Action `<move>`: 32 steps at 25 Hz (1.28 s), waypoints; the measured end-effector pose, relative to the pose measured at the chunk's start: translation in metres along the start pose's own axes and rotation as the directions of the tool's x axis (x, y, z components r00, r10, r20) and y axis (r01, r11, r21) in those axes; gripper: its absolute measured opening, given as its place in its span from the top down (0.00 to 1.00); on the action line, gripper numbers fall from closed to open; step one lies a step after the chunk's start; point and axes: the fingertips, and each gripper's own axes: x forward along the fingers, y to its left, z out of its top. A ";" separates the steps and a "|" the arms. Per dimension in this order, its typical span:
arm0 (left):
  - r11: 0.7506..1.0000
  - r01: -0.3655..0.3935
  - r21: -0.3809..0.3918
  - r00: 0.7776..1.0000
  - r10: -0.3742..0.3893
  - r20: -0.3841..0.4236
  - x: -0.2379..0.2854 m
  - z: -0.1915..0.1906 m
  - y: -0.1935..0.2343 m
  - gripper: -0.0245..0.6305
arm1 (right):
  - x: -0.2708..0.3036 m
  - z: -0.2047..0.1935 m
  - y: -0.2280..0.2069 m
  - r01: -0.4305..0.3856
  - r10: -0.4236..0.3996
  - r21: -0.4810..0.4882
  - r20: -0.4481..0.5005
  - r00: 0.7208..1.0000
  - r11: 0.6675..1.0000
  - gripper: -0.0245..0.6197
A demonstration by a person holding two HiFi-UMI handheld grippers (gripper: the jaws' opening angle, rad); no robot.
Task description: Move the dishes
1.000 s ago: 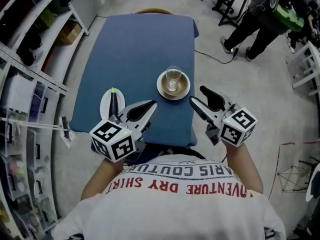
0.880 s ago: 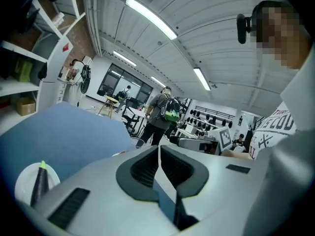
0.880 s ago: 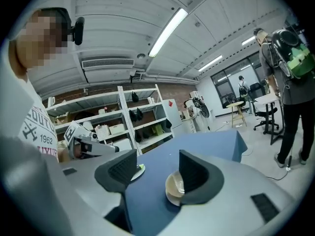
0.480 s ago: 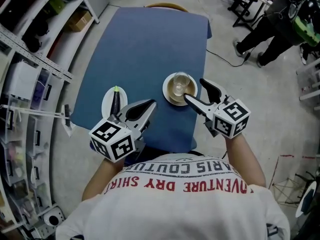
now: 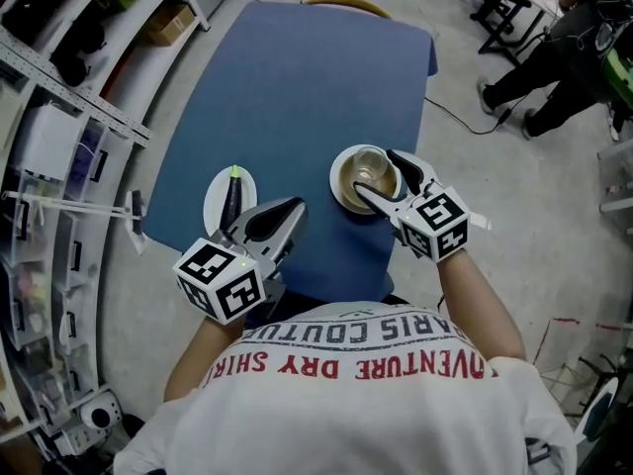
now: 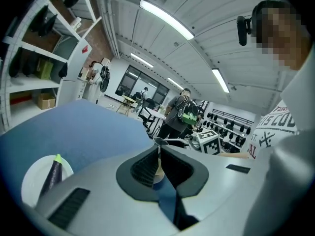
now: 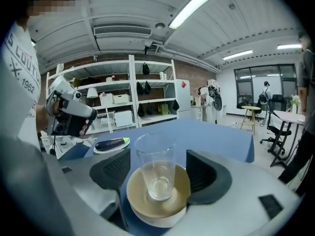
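Observation:
A tan dish with a clear glass standing in it sits near the blue table's front right corner. My right gripper is open, its jaws standing on either side of the dish and glass at table level. A white plate carrying a dark eggplant lies at the front left. My left gripper hovers just right of that plate, shut on nothing, its jaws meeting at the tips.
The blue table ends close behind the dish on the right and front. White shelving runs along the left. A chair back shows at the table's far end. A person stands at the upper right.
My right gripper has moved forward and left from off the table's edge until its open jaws flank the dish. The left gripper has stayed put beside the plate.

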 end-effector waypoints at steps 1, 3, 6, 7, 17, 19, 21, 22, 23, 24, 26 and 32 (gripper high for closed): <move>1.000 -0.005 -0.004 1.000 0.005 0.000 0.000 0.000 0.001 0.91 | 0.004 -0.001 0.000 -0.002 0.002 -0.012 -0.006 1.000 1.000 0.44; 1.000 -0.018 -0.013 1.000 0.018 0.002 -0.001 -0.001 0.004 0.91 | 0.009 -0.002 0.000 -0.003 0.003 -0.021 -0.004 1.000 1.000 0.44; 0.999 -0.039 -0.023 0.999 0.039 0.002 -0.001 -0.002 0.008 0.91 | 0.015 -0.001 0.000 -0.008 0.009 -0.024 0.005 1.000 1.000 0.44; 0.999 -0.045 -0.026 0.999 0.045 0.003 -0.002 -0.003 0.010 0.91 | 0.017 0.000 0.000 -0.012 0.012 -0.028 0.007 1.000 1.000 0.44; 0.995 -0.079 -0.062 0.997 0.080 0.011 -0.010 -0.007 0.026 0.91 | 0.024 0.003 0.003 -0.028 0.029 -0.050 0.012 1.000 0.998 0.50; 0.995 -0.079 -0.066 0.997 0.080 0.011 -0.010 -0.007 0.028 0.91 | 0.025 0.004 0.002 -0.025 0.025 -0.054 0.009 1.000 0.998 0.51; 0.995 -0.078 -0.068 0.997 0.079 0.011 -0.010 -0.007 0.029 0.91 | 0.025 0.005 0.000 -0.019 0.020 -0.055 0.009 1.000 0.998 0.51; 0.995 -0.077 -0.069 0.997 0.078 0.010 -0.010 -0.007 0.030 0.91 | 0.025 0.005 0.000 -0.017 0.017 -0.053 0.008 1.000 0.998 0.51; 0.995 -0.075 -0.069 0.997 0.076 0.010 -0.010 -0.008 0.030 0.91 | 0.025 0.005 -0.001 -0.014 0.014 -0.051 0.007 1.000 0.999 0.51; 0.995 -0.074 -0.069 0.997 0.075 0.010 -0.009 -0.008 0.030 0.91 | 0.025 0.005 -0.001 -0.011 0.011 -0.050 0.006 1.000 0.999 0.51; 0.995 -0.072 -0.069 0.997 0.073 0.011 -0.010 -0.008 0.030 0.91 | 0.024 0.004 -0.001 -0.008 0.008 -0.052 0.000 1.000 0.999 0.51; 0.995 -0.069 -0.076 0.997 0.071 0.022 -0.016 -0.008 0.033 0.91 | 0.019 0.007 0.000 0.003 -0.003 -0.052 -0.005 1.000 0.999 0.51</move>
